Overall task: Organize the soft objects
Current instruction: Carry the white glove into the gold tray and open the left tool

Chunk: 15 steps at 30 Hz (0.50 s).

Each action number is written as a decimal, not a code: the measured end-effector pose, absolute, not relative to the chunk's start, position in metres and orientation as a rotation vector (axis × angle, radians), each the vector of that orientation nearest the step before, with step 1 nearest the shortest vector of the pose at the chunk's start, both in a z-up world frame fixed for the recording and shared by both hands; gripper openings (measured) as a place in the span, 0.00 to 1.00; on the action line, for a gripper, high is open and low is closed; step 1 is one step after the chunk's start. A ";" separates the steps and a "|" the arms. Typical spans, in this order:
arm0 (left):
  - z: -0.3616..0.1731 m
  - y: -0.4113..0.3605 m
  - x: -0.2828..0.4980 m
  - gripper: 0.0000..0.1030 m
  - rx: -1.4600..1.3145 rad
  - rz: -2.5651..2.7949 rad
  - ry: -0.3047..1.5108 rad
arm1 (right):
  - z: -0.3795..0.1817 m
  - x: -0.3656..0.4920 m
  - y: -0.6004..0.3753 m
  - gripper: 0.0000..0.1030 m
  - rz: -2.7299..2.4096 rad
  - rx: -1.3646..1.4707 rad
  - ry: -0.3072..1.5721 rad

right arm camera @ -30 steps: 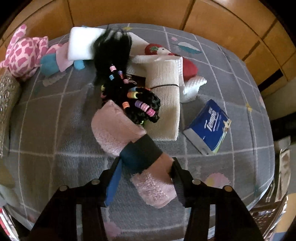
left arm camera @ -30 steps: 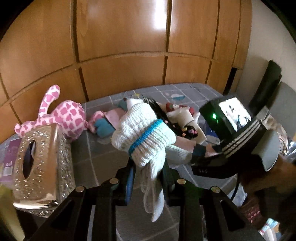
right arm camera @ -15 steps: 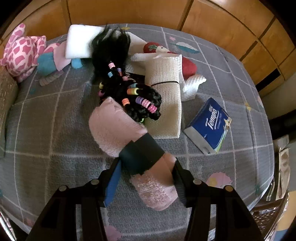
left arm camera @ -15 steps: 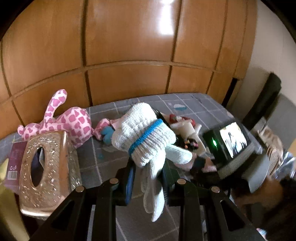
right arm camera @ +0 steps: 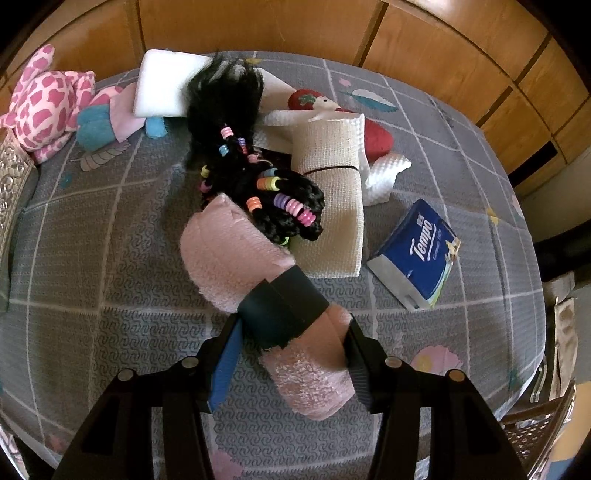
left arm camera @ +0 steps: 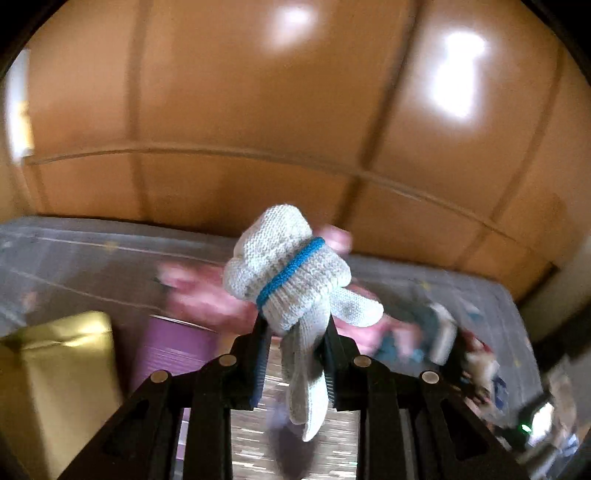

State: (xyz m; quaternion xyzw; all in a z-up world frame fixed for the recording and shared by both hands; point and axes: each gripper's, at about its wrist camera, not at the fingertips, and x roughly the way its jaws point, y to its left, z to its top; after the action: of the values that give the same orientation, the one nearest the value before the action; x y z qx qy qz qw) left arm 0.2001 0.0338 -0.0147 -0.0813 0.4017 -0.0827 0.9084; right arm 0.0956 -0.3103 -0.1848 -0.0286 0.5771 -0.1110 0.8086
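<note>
White knit glove bundle [left arm camera: 291,277] sits clenched between the left gripper [left arm camera: 293,354] jaws, its fingers dangling below them; they could snag. Pink rolled towel [right arm camera: 255,273], gripped between the right gripper [right arm camera: 291,354] jaws at its dark band, might slide out.

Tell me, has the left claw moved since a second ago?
Yes. The left claw, shut on the white glove, swung left: the pink plush now sits behind it instead of far left.

Looks like a home, likely a bedroom: glossy wooden wardrobe panels [right arm camera: 258,22] at the far side, a grey patterned bedspread [right arm camera: 92,240], a pink spotted plush toy [right arm camera: 44,103] far left, a Tempo tissue pack [right arm camera: 417,254] right.
</note>
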 end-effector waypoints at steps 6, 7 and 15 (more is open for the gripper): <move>-0.014 0.131 0.188 0.25 -0.224 0.021 0.785 | -0.185 0.096 -0.310 0.52 -0.240 -0.080 1.232; -0.016 0.148 0.181 0.25 -0.237 0.051 0.783 | -0.186 0.096 -0.310 0.52 -0.241 -0.086 1.232; -0.075 0.255 0.128 0.26 -0.348 0.257 0.855 | -0.185 0.092 -0.301 0.49 -0.264 -0.130 1.208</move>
State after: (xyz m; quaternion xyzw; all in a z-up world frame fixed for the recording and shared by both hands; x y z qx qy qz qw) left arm 0.1278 0.2555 -0.0749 -0.1672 0.4113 0.1238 0.8874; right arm 0.0920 -0.3011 -0.1854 -0.0607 0.5659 -0.1238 0.8128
